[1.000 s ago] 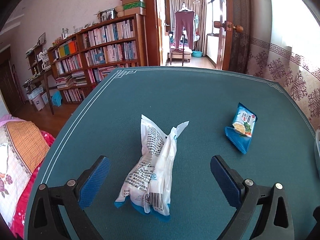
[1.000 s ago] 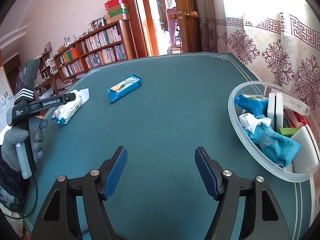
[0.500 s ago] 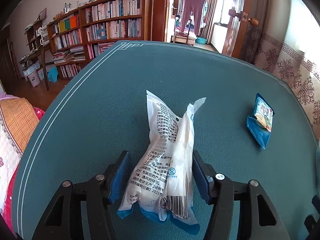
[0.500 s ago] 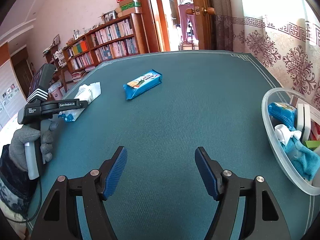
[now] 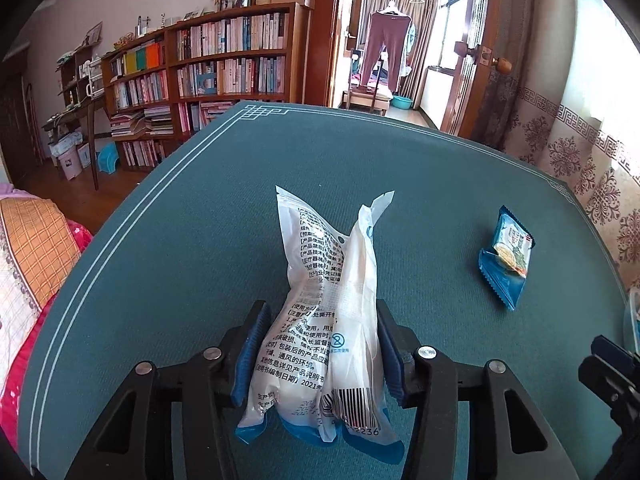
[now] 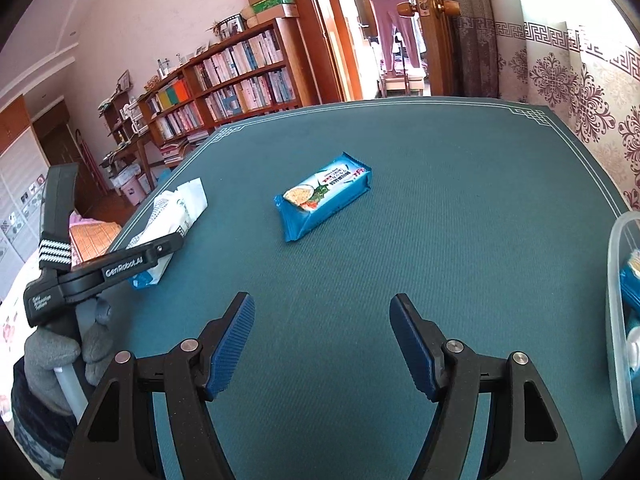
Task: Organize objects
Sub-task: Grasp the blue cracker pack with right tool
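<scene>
Closing since before, left tongs (image 5: pixel 318 354) pinch white packet (image 5: pixel 334 304).

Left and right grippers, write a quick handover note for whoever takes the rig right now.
Left gripper: fingers closing on the white pouch, pads against its sides; pouch on the table, not lifted.
Right gripper: open, empty, over bare table, pointed toward the blue snack pack.
Tub at the right edge already holds some items.
Left to do: carry the pouch to the tub, then the snack pack.
</scene>
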